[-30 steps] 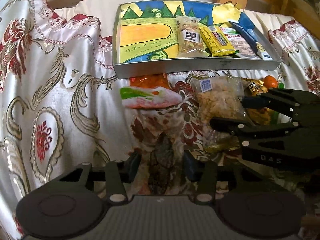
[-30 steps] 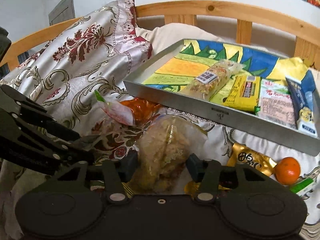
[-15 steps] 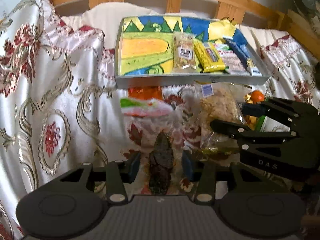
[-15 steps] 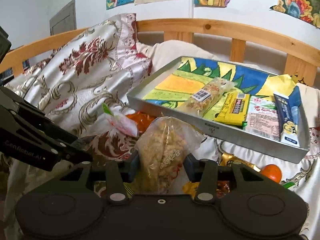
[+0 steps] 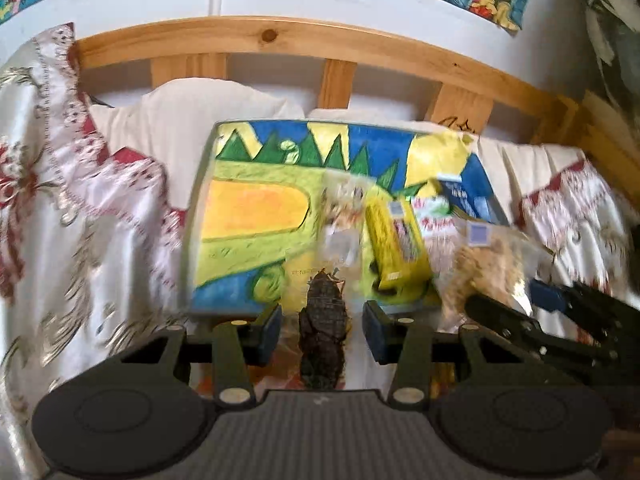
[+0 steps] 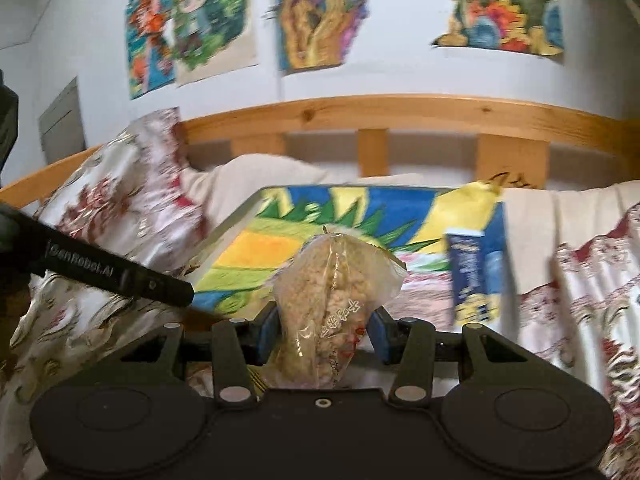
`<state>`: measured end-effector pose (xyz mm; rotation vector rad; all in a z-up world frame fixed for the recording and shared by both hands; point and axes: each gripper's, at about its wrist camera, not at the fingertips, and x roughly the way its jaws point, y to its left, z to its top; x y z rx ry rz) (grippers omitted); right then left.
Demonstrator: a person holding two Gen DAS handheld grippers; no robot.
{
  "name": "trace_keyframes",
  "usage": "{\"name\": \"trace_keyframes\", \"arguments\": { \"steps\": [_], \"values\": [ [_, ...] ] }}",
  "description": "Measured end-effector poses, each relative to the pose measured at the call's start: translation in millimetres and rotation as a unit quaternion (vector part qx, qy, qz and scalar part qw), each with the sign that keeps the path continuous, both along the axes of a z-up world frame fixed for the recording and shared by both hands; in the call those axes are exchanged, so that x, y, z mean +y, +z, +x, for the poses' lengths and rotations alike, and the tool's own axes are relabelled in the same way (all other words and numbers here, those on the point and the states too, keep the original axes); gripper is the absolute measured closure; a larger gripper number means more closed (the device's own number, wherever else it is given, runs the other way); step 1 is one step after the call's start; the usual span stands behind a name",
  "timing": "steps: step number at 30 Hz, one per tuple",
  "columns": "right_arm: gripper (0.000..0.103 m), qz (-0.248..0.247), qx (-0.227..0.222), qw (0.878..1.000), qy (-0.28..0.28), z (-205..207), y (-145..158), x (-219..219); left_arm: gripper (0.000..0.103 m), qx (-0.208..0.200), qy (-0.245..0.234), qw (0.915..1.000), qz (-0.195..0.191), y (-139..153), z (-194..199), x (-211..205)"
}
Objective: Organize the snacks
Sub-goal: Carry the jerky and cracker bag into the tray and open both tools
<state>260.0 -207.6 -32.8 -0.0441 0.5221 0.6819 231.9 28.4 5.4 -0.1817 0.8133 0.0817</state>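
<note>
My left gripper (image 5: 323, 330) is partly closed on a clear packet with a dark brown snack (image 5: 323, 340) inside, held above the near edge of the tray (image 5: 192, 240). My right gripper (image 6: 322, 330) pinches a clear bag of pale puffed snack (image 6: 334, 284) between its blue pads, also in front of the tray, where a yellow packet (image 5: 396, 248) and a blue packet (image 6: 472, 276) lie.

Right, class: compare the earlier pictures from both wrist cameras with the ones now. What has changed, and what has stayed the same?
Both grippers have lifted their snacks off the bedspread toward the tray. The left gripper carries the dark snack; the right gripper carries the clear bag of puffed snack. Both grips were already made and hold. The tray and the packets inside it have not moved.
</note>
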Motion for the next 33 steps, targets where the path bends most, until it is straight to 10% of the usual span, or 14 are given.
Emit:
{"name": "trace_keyframes", "arguments": {
  "steps": [18,33],
  "values": [
    [0.054,-0.028,-0.023,0.998,-0.057,80,-30,-12,0.055,-0.030,-0.014,0.9990,-0.029,-20,123,-43],
    [0.047,-0.044,-0.020,0.997,-0.057,82,-41,-11,0.054,-0.040,-0.021,0.9989,-0.010,-43,134,-57]
  ]
}}
